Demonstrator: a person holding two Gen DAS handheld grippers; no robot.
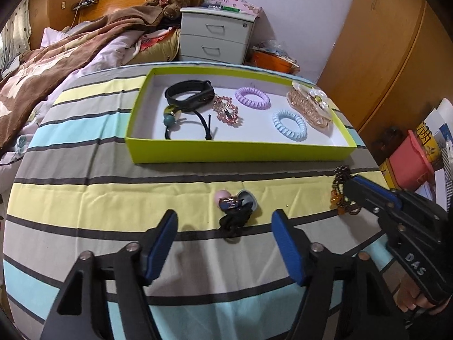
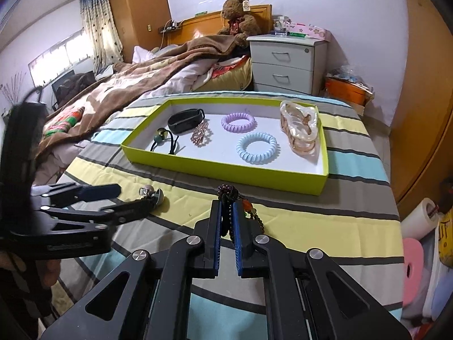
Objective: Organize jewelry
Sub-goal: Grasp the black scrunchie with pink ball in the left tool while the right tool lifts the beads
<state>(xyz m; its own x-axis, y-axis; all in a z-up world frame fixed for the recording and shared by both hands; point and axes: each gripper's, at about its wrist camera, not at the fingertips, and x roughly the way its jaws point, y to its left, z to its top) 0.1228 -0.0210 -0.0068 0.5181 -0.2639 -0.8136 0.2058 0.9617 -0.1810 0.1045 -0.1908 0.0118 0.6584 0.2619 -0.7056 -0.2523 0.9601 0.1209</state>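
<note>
A lime-green tray [image 1: 237, 150] [image 2: 223, 171] on the striped cloth holds a black band [image 1: 189, 92], a black hair tie with beads [image 1: 181, 121], a pink sparkly clip [image 1: 226, 110], a purple coil tie [image 1: 252, 97], a blue coil tie [image 1: 289, 125] and a pearly claw clip [image 1: 310, 104]. My right gripper [image 2: 226, 206] is shut on a dark beaded bracelet [image 2: 228, 194] [image 1: 341, 189] just in front of the tray. My left gripper [image 1: 223, 226] is open around a black hair tie with charms [image 1: 235, 209], which lies on the cloth.
A bed with a brown blanket [image 1: 56, 65] lies left. A white drawer unit [image 1: 216, 36] and an orange bin [image 1: 271, 59] stand behind the table. Wooden wardrobe doors [image 1: 390, 56] and a pink container [image 1: 410, 164] are on the right.
</note>
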